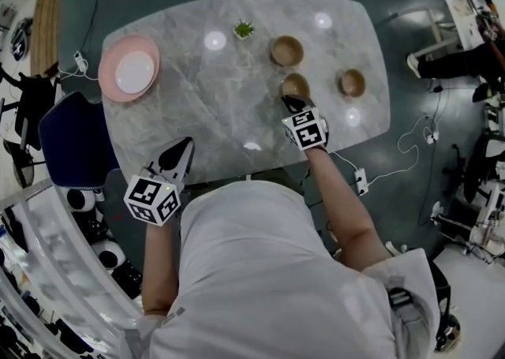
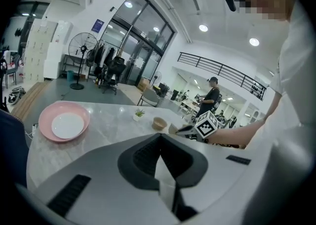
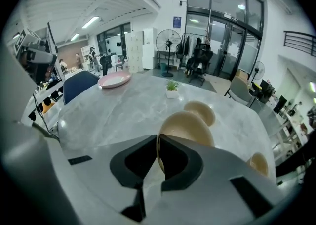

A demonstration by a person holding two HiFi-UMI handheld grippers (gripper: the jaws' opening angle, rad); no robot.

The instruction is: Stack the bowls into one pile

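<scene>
Head view: my right gripper [image 1: 293, 102] is out over the middle of the table [image 1: 205, 113], pinching the near rim of the middle bowl [image 1: 296, 84]. The other two sit loose. The far bowl [image 1: 286, 50] is just beyond it toward the far edge, and the right bowl [image 1: 352, 82] is off toward the right edge. None are nested yet. My left gripper [image 1: 180, 152] hangs at the near edge, well away from all of them. A pink plate [image 1: 110, 57] sits at the far left corner and a little plant [image 1: 243, 30] by the far edge, neither part of the job.

Left gripper view: jaws pressed together with nothing in them. It's just looking across the table at the plate and over at my other hand.

Right gripper view: jaws clamped on the middle bowl's rim [image 3: 187, 127], one pad inside, one outside. The bowl hangs tilted off them, and I'd guess it's clear of the table. The far bowl [image 3: 201, 112] is right behind it.

So I'm on the first pick, with the carry next. I reckon the move is to bring this one over the far bowl, level it, centre it, lower until it seats, then let go. A rim grip is thin, so go slow or it'll swing.
</scene>
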